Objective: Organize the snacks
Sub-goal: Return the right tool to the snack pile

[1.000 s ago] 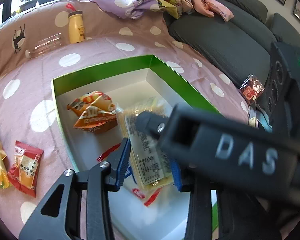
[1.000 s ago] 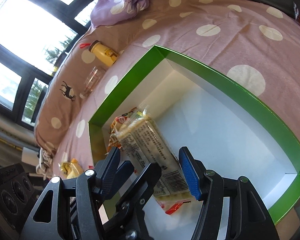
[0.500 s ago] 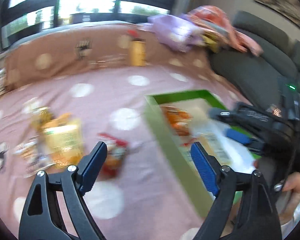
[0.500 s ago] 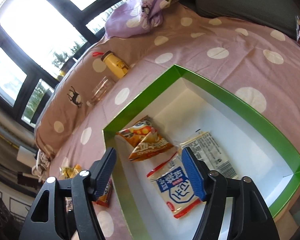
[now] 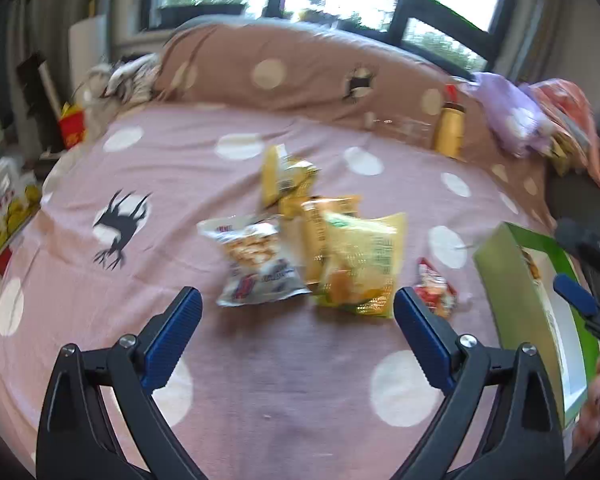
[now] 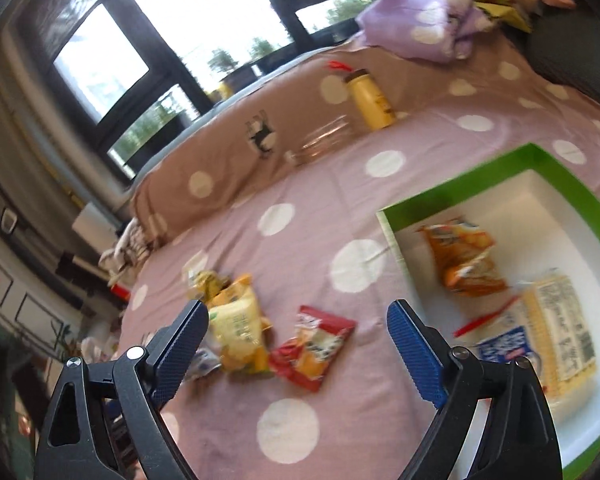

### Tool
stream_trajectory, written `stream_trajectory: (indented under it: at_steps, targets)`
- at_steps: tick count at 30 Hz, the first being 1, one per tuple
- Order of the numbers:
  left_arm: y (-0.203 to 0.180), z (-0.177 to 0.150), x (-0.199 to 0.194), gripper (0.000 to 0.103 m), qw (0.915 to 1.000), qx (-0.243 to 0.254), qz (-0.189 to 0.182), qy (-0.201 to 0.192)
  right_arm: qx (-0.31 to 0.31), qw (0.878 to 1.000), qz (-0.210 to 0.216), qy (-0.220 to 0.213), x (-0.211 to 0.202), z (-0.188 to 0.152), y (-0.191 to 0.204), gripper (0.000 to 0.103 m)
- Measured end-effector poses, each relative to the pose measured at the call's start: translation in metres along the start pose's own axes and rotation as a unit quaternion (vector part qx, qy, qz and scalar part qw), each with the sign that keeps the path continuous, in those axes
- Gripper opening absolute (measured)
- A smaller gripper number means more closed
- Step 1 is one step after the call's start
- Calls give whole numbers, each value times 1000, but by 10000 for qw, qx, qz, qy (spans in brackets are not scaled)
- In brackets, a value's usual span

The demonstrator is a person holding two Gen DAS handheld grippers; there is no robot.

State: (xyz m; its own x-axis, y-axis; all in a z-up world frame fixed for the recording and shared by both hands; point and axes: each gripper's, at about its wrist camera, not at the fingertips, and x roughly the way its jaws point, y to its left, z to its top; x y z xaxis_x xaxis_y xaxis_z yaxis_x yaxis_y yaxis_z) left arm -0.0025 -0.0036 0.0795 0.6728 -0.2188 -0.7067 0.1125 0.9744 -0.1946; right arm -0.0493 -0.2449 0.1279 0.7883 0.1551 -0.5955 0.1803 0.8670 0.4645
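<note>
Several snack packets lie loose on the pink polka-dot bedspread: a yellow bag point(image 5: 360, 264), a white bag point(image 5: 256, 260), a small yellow packet point(image 5: 286, 174) and a red packet point(image 5: 436, 292). The green-rimmed white box point(image 6: 460, 188) holds an orange bag point(image 6: 464, 260), a pale yellow packet point(image 6: 556, 332) and a blue-and-white packet point(image 6: 504, 350). My left gripper point(image 5: 296, 340) is open and empty, just short of the loose pile. My right gripper point(image 6: 298, 354) is open and empty above the red packet point(image 6: 312, 350), left of the box. The yellow bag point(image 6: 238, 332) also shows there.
A yellow bottle point(image 5: 450, 132) and a clear bottle point(image 6: 324, 142) lie against the brown pillow roll point(image 5: 300, 68). Purple and orange cloths point(image 6: 424, 28) are heaped at the back right. A grey sofa point(image 6: 572, 60) lies beyond the bed. Boxes and clutter point(image 5: 8, 208) sit off the bed's left edge.
Both grippers let go of the pale yellow packet in the box, opened wide and swung left. The left one now faces the loose pile; the right one has left the box.
</note>
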Motion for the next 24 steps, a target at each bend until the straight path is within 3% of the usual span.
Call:
stream_trajectory:
  at_steps: [8,12,24]
  targets:
    - [27,4,0,97,9994,-315,109,3,-638,9968,-411,261,31,-18,31,92]
    - [36,6,0,97,9993,-338,185,5,-626,9960,-460,447,40,-23,30,92]
    - [44,7,5,97,9987,-472,-81,179,-738,9938,-560,612,58,-32,39,92]
